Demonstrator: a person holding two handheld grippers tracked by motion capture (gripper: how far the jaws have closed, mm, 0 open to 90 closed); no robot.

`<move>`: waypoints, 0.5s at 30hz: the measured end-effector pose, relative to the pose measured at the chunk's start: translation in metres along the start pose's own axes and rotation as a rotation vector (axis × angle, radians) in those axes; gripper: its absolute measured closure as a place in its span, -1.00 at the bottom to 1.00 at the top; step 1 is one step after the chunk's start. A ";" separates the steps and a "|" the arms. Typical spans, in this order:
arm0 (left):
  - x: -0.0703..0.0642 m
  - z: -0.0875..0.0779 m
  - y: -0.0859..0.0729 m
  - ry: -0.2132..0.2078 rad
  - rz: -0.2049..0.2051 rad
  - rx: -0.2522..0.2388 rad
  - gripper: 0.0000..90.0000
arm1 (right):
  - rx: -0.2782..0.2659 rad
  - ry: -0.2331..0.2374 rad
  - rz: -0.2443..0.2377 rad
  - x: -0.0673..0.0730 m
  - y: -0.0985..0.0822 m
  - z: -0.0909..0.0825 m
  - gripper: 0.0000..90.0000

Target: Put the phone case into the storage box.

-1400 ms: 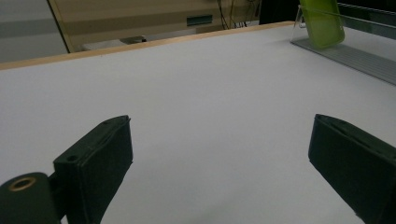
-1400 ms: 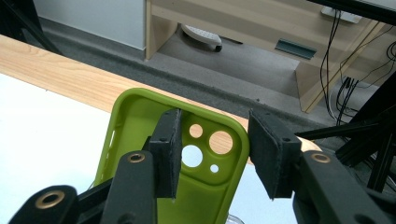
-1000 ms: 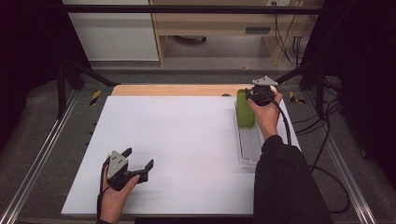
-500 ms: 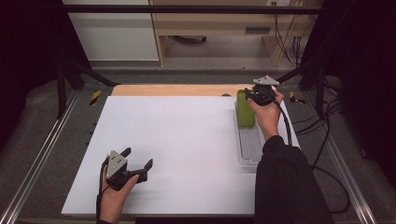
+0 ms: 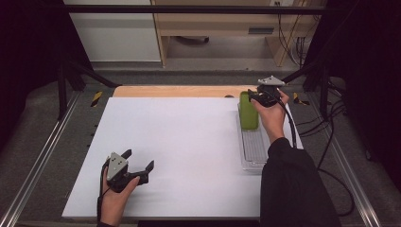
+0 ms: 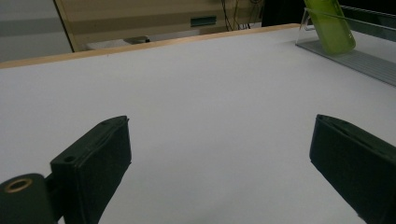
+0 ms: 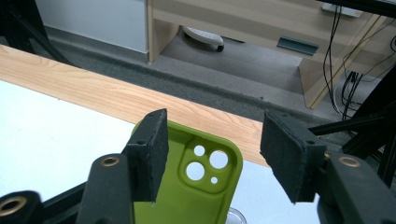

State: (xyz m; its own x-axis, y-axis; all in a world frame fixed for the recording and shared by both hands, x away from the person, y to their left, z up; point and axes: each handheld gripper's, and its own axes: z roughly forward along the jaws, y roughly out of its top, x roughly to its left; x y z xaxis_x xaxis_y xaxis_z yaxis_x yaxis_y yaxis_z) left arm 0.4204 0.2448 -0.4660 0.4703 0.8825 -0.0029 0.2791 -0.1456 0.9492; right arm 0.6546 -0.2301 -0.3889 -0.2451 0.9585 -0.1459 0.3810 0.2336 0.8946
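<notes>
A green phone case (image 5: 248,112) stands upright at the far end of a clear ridged rack (image 5: 255,146) on the table's right side. My right gripper (image 5: 255,97) hovers at its top edge. In the right gripper view the case (image 7: 196,186) sits between the pads of the right gripper (image 7: 215,135), with a gap to the right pad (image 7: 289,154). These jaws have just been opening and no longer press on the case. My left gripper (image 5: 138,160) rests low at the near left, open and empty (image 6: 222,135); its view shows the case (image 6: 329,25) far off.
A white sheet (image 5: 189,142) covers the table, with a wooden strip (image 5: 179,91) along its far edge. Metal rails run down both sides. Cables (image 5: 331,142) trail at the right, and a wooden cabinet (image 7: 261,18) stands on the floor beyond.
The right gripper stays at the top of the green case, shifting only slightly. The left gripper and hand have not moved.
</notes>
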 end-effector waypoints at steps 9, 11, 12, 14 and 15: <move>0.001 0.000 0.000 0.004 0.004 -0.002 -0.90 | 0.011 0.003 0.012 -0.002 0.000 -0.001 -0.17; 0.001 0.000 0.000 0.004 0.001 -0.002 -0.90 | 0.011 0.003 0.017 -0.002 0.000 -0.002 -0.20; 0.001 0.000 0.000 0.003 0.002 -0.002 -0.90 | 0.011 0.006 0.019 -0.002 0.001 -0.002 -0.20; 0.001 -0.001 0.000 0.002 0.006 -0.004 -0.90 | 0.014 0.008 0.015 -0.001 0.001 -0.002 -0.23; 0.001 0.000 0.000 0.001 0.005 -0.005 -0.90 | 0.015 0.011 0.016 0.000 0.001 -0.002 -0.24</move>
State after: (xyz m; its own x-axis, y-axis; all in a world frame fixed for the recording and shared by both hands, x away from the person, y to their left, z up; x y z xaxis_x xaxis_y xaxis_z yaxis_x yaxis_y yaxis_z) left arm 0.4204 0.2454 -0.4655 0.4712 0.8820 0.0023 0.2728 -0.1482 0.9506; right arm 0.6534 -0.2303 -0.3877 -0.2481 0.9604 -0.1267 0.3986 0.2204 0.8902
